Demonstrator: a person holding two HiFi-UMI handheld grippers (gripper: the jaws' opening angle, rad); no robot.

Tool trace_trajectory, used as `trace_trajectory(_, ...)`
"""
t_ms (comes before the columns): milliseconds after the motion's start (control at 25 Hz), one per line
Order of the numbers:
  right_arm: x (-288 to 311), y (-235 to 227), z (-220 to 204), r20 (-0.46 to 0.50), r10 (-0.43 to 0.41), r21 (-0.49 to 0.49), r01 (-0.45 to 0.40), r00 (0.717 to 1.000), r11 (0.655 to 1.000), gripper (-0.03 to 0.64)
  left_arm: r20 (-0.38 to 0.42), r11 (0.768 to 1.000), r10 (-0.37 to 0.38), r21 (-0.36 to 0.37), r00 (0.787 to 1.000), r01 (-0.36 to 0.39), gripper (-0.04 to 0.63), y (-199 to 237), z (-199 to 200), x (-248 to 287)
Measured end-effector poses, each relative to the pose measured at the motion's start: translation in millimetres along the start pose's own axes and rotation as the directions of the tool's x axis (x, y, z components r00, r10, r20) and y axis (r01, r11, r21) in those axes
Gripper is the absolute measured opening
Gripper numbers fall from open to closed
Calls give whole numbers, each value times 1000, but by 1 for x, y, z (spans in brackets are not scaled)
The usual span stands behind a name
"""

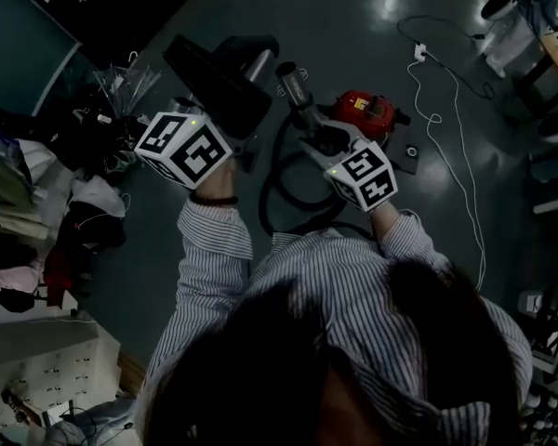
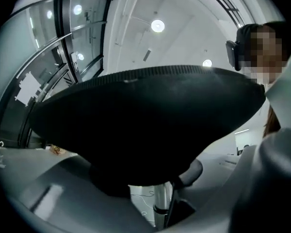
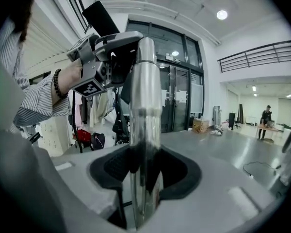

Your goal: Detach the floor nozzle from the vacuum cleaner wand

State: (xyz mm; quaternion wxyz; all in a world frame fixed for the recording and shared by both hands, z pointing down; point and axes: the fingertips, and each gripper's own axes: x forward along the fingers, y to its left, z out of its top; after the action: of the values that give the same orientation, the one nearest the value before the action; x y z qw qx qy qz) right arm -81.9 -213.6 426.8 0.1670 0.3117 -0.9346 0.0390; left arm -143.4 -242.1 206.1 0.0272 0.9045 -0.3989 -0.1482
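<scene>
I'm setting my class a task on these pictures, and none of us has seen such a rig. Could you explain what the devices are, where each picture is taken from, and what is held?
There is no robot here. A person holds a two-jaw gripper in each hand, and the cubes with square markers are part of the grippers. One picture comes from a camera on the person's head, looking down. The other two come from cameras riding on each gripper. The left gripper clamps the black floor nozzle. The right gripper clamps the shiny metal wand. On the floor lie a red vacuum cleaner, its black hose and a white cable.
</scene>
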Motion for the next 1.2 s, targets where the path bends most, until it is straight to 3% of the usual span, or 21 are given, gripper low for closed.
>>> trace_trajectory(440, 4, -1, -2, -8, -5, 10, 5, 1000, 1000, 164, -87, 995, 67, 84, 994, -60, 181, 11, -14, -2)
trace_trajectory(640, 7, -4, 2, -2, -6, 8, 6, 1000, 1000, 164, -120, 993, 89, 89, 989, -79, 181, 19, -27, -4)
trace_trajectory(1200, 11, -5, 2, -11, 16, 4, -16, 1000, 1000, 164, -118, 992, 112, 70, 987, -104, 181, 34, -30, -6)
